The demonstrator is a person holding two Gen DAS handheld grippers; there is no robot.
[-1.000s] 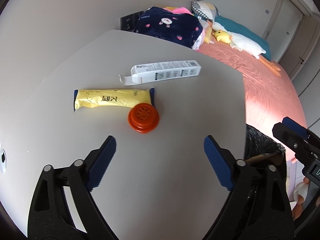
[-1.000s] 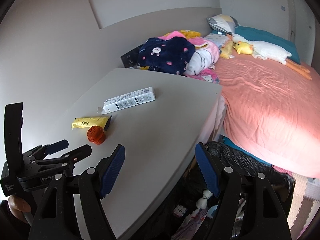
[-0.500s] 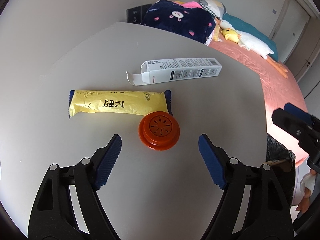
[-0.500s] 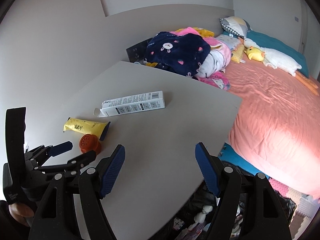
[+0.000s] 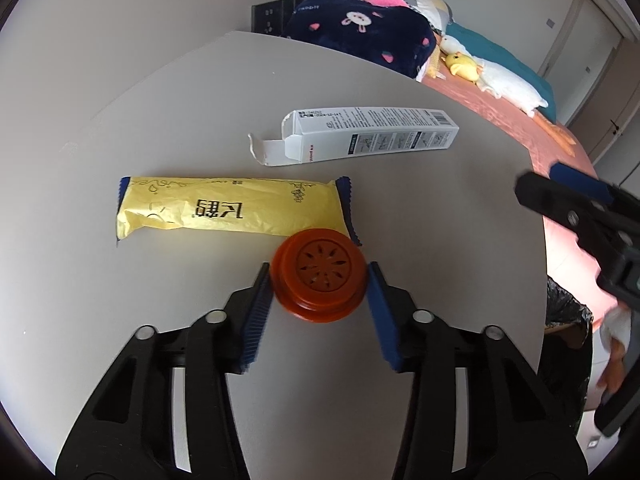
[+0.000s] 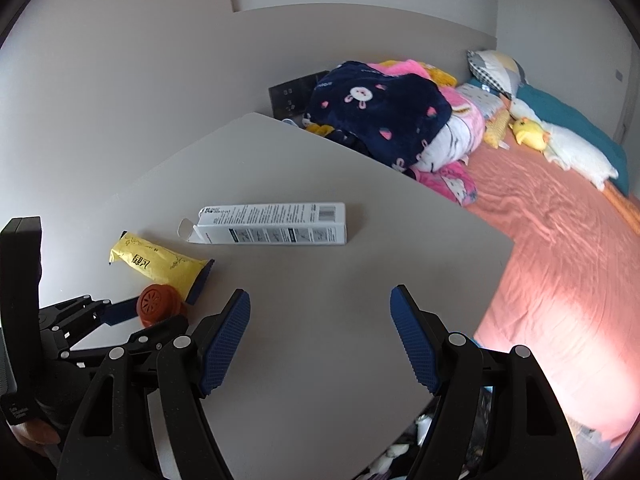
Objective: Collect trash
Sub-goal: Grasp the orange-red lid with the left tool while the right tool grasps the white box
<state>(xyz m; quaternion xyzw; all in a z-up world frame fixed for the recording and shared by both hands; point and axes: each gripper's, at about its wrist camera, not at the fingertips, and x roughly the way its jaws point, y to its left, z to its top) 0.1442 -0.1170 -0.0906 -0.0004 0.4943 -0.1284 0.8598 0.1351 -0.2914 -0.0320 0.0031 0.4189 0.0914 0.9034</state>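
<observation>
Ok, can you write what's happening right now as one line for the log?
left gripper: closing around orange cap | right gripper: open, empty | yellow wrapper, white box: on table

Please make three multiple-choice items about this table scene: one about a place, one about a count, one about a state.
1. The orange cap sits: A) between the left gripper fingers B) on the white box C) on the bed
2. Trash pieces on the table: A) two B) three C) five
3. The white box is: A) sealed B) crushed flat C) open at one end

Answers: 1 A, the closing fingers flank it. 2 B, cap, box and yellow wrapper. 3 C, its end flap hangs out.
</observation>
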